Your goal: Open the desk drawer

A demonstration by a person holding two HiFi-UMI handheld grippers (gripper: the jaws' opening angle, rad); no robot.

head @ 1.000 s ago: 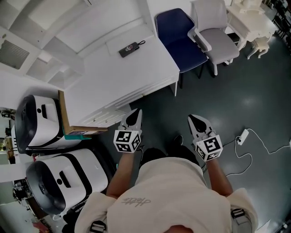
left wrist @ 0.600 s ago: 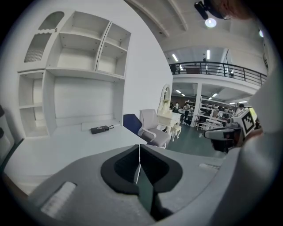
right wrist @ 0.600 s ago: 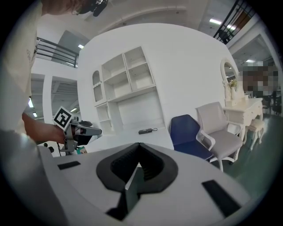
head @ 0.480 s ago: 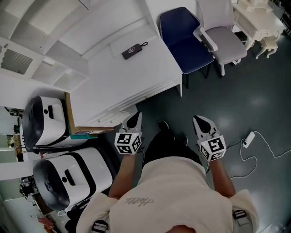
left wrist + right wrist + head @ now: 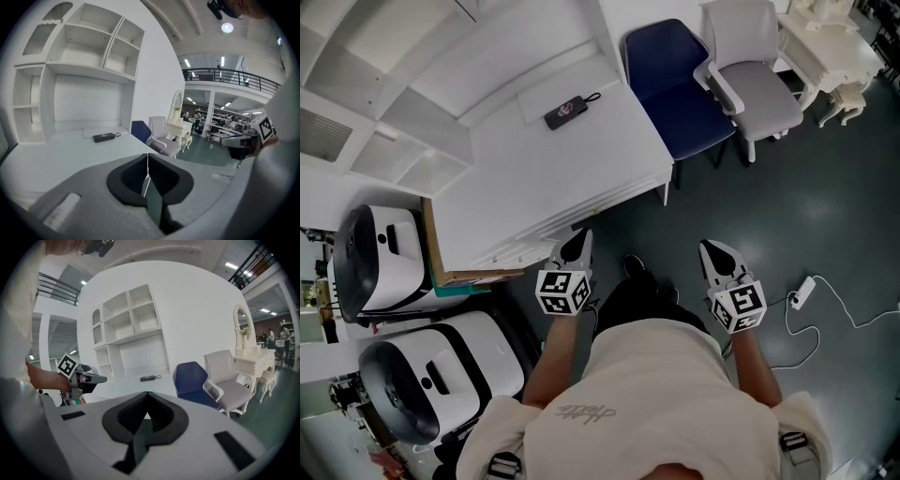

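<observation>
Fingertip to fingertip on the left gripper: meets along a hairline seam, grips nothing. Likewise on the right gripper: pressed together, empty.

Hard to make out the drawer. Shows in the head view only, as a thin band of panel lines under the front edge of the desk, seen steeply from above. No telling one drawer front from the next, nor any handle. Hides completely in both gripper views, below the white desk top. Runs at its left end up to a brown board against the desk's side.

Lies just ahead of the left gripper's tips and slightly to their left: near, with no contact visible. Cannot tell the height of the tips against it from above. Looks out across the desk top in the left gripper view. Well apart from the right gripper, over bare dark floor past the desk's near corner.

On the desk top, far from both grippers: black device with a short cord. Beyond the desk: blue chair and grey chair, side by side. Left of the desk: two white machines with dark bands, kind unclear. At the right on the floor: white power strip, with its cable running off the frame. At the bottom: person's pale shirt, covering the legs and most of both forearms.
</observation>
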